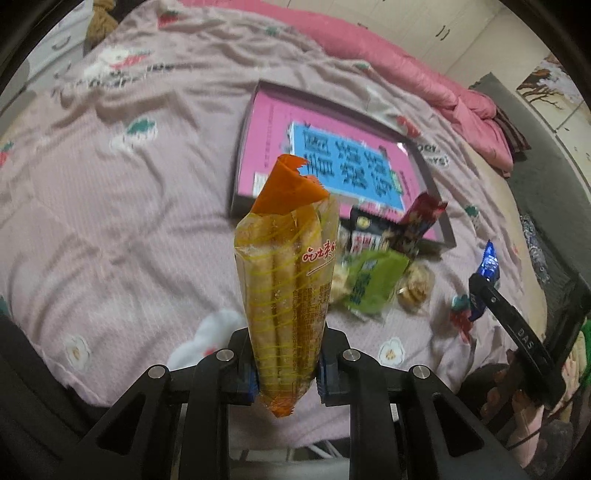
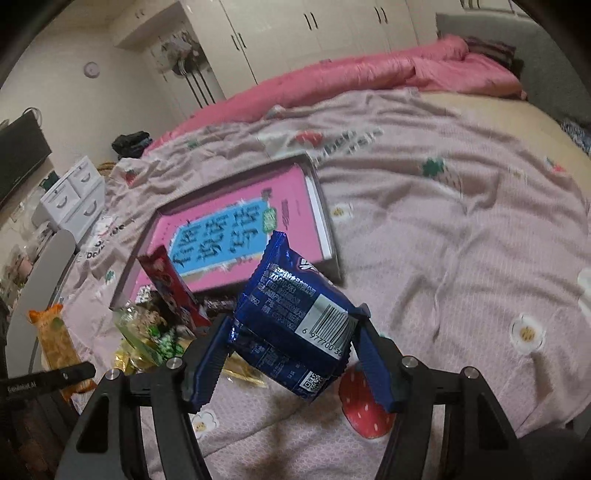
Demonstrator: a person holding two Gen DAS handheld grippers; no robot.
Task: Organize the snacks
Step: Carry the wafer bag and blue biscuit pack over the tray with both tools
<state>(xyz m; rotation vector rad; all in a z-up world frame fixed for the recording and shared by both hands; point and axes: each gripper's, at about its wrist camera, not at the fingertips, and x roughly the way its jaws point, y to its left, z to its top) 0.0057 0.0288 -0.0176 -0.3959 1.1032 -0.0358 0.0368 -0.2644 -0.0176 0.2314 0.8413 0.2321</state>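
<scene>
Black hand-held gripper (image 1: 286, 373), blue pads, silver screws

box (image 1: 258, 147): 1 | orange packet (image 1: 284, 295): 1 | blue packet (image 2: 295, 317): 1

this is a bedroom in a home. a wide bed fills both views, spread with a pale pink ribbed sheet (image 2: 424, 221) printed with strawberries, flowers and lettering, and a rumpled bright pink quilt (image 2: 351, 74) is bunched along its far side. behind the bed stands a wall of cream wardrobe doors (image 2: 295, 33) with dark handles. a small white chest of drawers (image 2: 74, 195) sits beside the bed, and a dark screen (image 2: 18, 158) hangs on the wall at the left. a grey padded headboard (image 2: 517, 40) rises at the far end. snack packets (image 1: 373, 277) lie loose on the sheet beside a shallow pink box (image 1: 266, 147).
</scene>
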